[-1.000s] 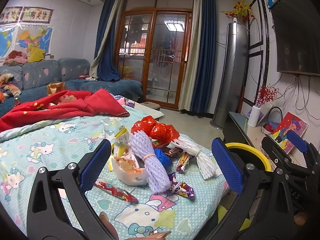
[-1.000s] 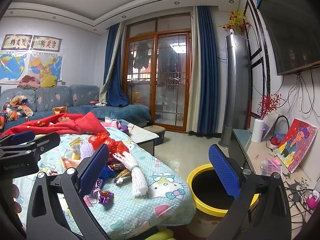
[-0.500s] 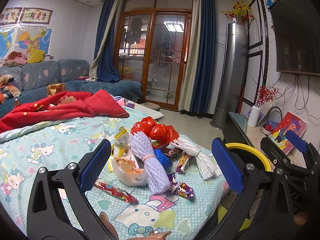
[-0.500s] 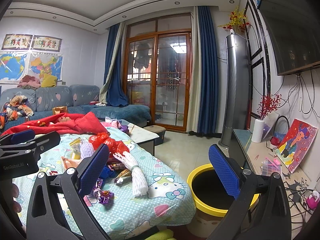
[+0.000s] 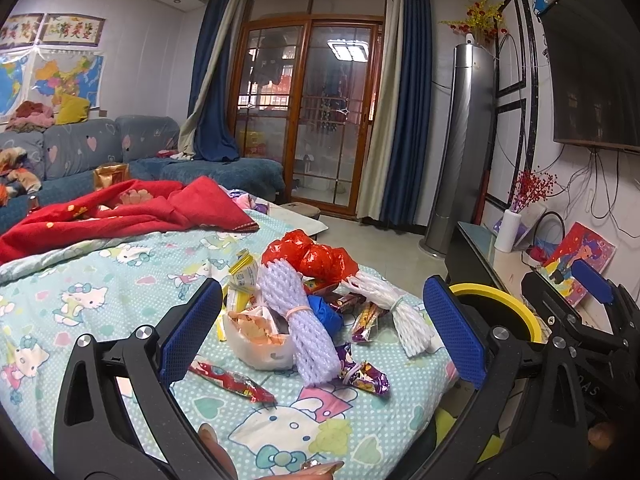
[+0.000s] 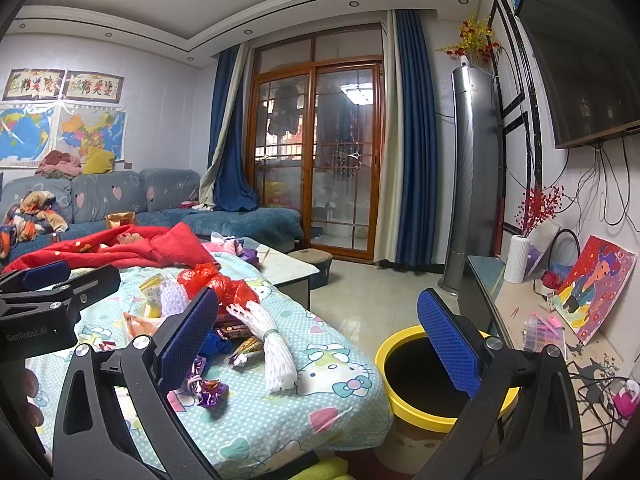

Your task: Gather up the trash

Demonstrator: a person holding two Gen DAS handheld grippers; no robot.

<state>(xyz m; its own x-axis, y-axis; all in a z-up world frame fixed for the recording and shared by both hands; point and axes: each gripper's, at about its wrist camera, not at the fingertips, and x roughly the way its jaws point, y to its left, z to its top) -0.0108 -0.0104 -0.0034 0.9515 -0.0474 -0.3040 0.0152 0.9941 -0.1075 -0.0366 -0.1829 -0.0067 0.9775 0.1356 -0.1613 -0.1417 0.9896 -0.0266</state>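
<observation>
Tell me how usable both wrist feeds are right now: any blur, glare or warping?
Left wrist view: sharp, evenly lit; trash pile crisp between the open left gripper; fisheye bends the edges. Right wrist view: sharp too; ceiling light glare at top; yellow bin interior dark; open right gripper frames it.

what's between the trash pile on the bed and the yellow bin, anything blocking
Nothing visible. The trash pile lies near the bed's corner, and the yellow bin stands open-topped on the floor just past that edge. Both grippers hang open, holding nothing.
</observation>
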